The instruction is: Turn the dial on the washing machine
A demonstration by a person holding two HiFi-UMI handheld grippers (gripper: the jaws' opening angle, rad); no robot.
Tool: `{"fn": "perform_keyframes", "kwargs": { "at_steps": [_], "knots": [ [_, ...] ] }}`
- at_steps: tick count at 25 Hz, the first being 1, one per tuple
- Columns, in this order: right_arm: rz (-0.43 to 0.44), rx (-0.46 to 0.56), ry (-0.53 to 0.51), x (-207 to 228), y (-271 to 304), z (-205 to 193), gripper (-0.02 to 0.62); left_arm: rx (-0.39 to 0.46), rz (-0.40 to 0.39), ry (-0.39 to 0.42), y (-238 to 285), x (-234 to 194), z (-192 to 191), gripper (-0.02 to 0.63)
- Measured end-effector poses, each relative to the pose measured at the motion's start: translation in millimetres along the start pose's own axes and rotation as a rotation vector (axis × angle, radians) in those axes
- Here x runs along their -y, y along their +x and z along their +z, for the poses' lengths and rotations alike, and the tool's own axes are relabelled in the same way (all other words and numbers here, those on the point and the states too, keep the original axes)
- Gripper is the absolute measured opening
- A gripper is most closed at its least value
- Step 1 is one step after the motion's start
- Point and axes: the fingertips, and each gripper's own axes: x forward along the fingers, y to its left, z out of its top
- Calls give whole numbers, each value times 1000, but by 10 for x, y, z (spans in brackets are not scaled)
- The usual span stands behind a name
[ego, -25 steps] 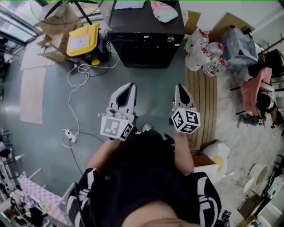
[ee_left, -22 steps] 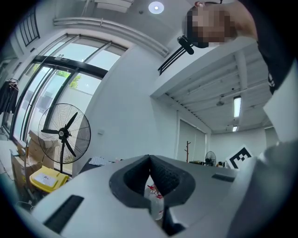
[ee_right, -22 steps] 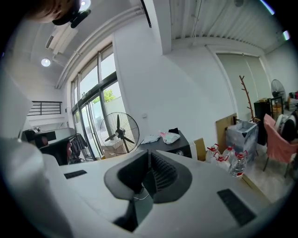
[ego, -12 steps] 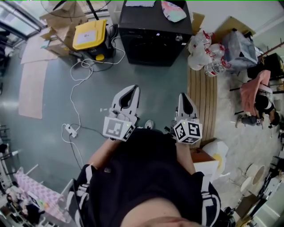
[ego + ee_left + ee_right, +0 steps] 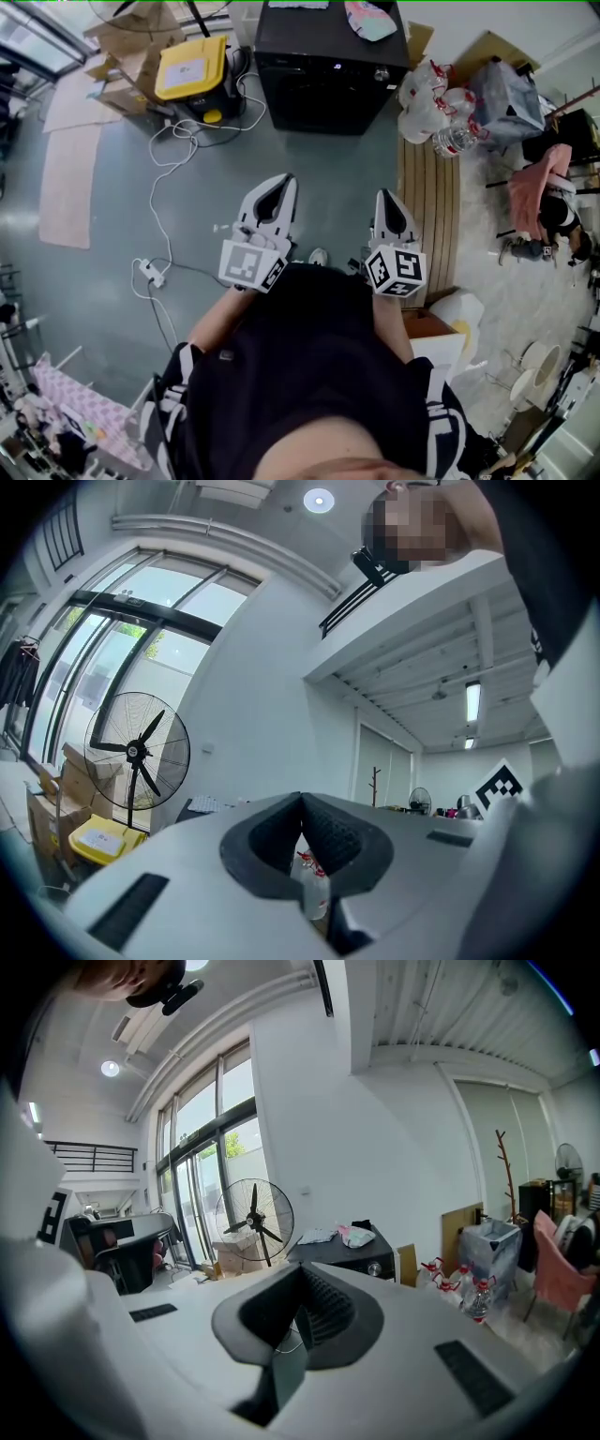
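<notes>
Item: washing machine (image 5: 328,70), a black, box-shaped cabinet with a flat top and matt sides. It is set on the floor (image 5: 103,281) against the far wall, at the top of the head view.
Task part: dial (image 5: 382,74), a small round silvery knob at the right end of the front panel. Its setting is too small to be read.
On top: a pale, crumpled patterned cloth (image 5: 368,19) is laid on the lid.
Left tool (image 5: 302,799): a white moulded shell with black ribbed pads. The jaws are closed tip to tip and nothing is held.
Right tool (image 5: 300,1269): same make. The jaws have just been closing and are now met at the tips, with nothing between them.
Placement of tools: both are held side by side in front of the person, well apart from the machine. The dial is touched by neither.
Progress: no turn of the dial can be confirmed or ruled out. The scene fits a walk-up with the dial yet to be turned, and equally a step back with the dial already turned.
Floor: grey-green, smooth and slightly glossy.
Nearby, left of machine: a yellow-lidded box (image 5: 190,67) and a loose white cable (image 5: 161,178) trailing in loops.
Nearby, right of machine: bagged clear water bottles (image 5: 433,108) and a slatted wooden board (image 5: 429,216).
</notes>
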Motion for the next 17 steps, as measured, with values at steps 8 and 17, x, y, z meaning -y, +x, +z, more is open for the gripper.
{"fn": "perform_keyframes", "kwargs": {
  "at_steps": [8, 17],
  "knots": [
    [-5, -8, -12, -13, 68, 21, 25, 3, 1, 0, 73, -78, 49, 20],
    [-10, -4, -17, -82, 104, 31, 25, 9, -2, 0, 31, -140, 85, 20]
  ]
}}
